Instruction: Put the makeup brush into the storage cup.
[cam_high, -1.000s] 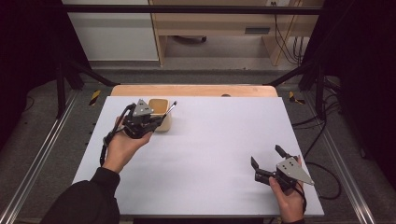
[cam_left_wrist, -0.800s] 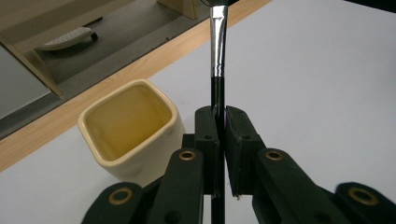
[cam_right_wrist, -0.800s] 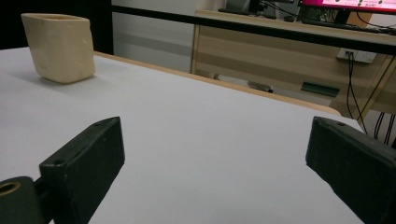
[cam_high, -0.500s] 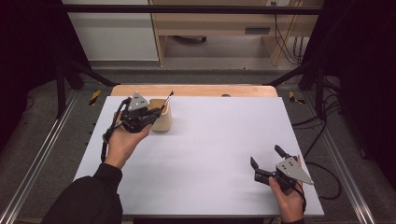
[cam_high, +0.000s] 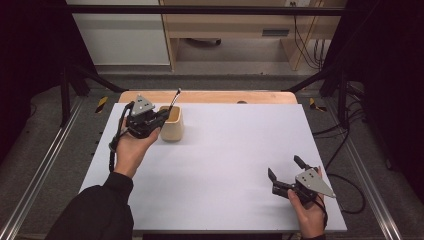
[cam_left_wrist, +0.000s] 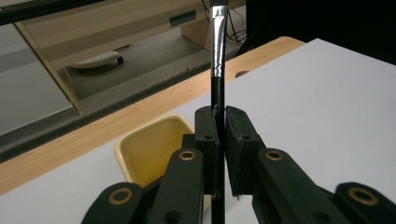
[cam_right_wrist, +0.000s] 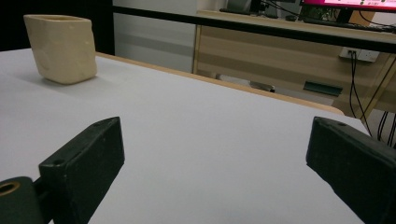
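- Two claws in play: left claw (cam_high: 161, 116) is clamped tight on a thin black brush (cam_left_wrist: 217, 88), handle pinched between its pads.
- Brush slants up and away, silver ferrule high, right over the cup (cam_high: 171, 124).
- Cup sits at the far left of the white counter (cam_high: 235, 150).
- Right claw (cam_high: 285, 167) rests near right, jaws wide apart, holding nothing.

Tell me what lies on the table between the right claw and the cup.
Nothing: in the high view the white table is bare between the open right claw and the beige cup.
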